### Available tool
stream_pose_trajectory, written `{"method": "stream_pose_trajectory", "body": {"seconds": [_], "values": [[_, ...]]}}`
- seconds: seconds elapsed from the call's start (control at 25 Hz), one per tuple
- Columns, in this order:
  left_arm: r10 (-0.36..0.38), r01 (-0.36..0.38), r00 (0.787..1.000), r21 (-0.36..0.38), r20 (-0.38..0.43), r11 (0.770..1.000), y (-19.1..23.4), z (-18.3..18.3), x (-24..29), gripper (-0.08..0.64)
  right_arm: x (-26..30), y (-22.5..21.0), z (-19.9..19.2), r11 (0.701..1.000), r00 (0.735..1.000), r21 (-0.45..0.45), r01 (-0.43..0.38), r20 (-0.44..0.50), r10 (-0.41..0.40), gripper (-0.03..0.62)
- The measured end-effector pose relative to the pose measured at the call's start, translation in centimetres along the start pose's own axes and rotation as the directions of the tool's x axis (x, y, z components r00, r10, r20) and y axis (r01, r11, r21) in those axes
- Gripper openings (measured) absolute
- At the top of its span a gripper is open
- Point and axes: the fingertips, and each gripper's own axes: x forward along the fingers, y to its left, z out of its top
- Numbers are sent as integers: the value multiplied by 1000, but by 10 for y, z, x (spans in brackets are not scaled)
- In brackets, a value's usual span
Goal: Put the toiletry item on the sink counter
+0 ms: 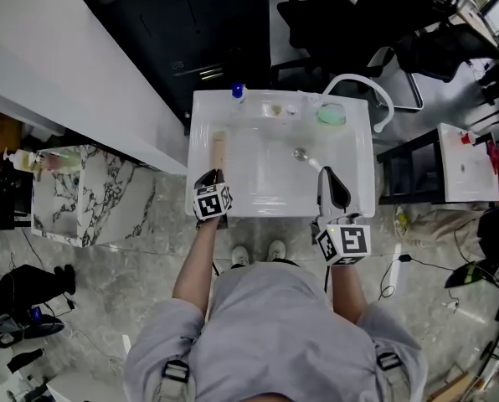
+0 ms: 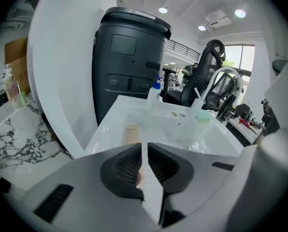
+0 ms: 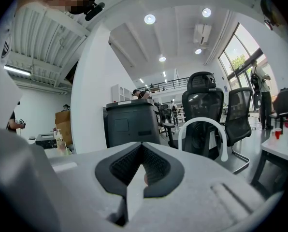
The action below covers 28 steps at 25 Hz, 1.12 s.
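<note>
Toiletry item (image 1: 218, 151): tan, elongated, lying flat on the left rim of the white sink desk (image 1: 201, 115), beside the basin (image 1: 266, 170) and not in it. By the look of it the placing is done, or all but.

Left gripper (image 1: 213, 177): tips sit just behind the item's near end. Contact can't be settled from the head view. In the left gripper view the item (image 2: 132, 133) lies ahead of the gripper (image 2: 144, 146) and a shade to its left. Jaws stand a narrow slit apart and nothing is pinched between them.

Key relation: the item's long axis runs away from the person along the rim, nearly in line with the way the left gripper points. Judgement: a straight pull-back toward the body would clear it, whereas a sideways sweep risks nudging it into the basin.

Right gripper (image 1: 325, 172): over the near right edge of the desk, well apart from the item, with the basin between. Its own view (image 3: 142, 151) shows jaws together and empty, aimed out over the room. Left is plainly the nearer hand.

Blue-capped bottle (image 1: 238, 92) stands at the back rim, well clear.
</note>
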Motion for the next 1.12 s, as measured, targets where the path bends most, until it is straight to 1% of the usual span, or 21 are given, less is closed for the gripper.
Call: {"method": "stream_pose_trajectory", "body": {"seconds": [0.32,0.6,0.72,0.92,1.12], "values": [[-6,6,999,15,45,1000,-4,11,-22,22,-2,9,3,1000,1000,0,-20,4,20,-2],[-8,3,991,38,130,999,-8,31,-50,14,-5,16,3,1000,999,3,-30,13,30,-2],[-7,-4,985,63,171,998,-12,42,-65,11,-6,18,4,999,999,5,-33,16,33,-2],[-25,7,971,76,239,997,-22,59,-89,8,-11,22,3,999,999,8,-37,18,37,-2],[-50,18,948,101,315,995,-31,82,-117,8,-15,25,3,999,999,7,-35,22,35,-2]]}}
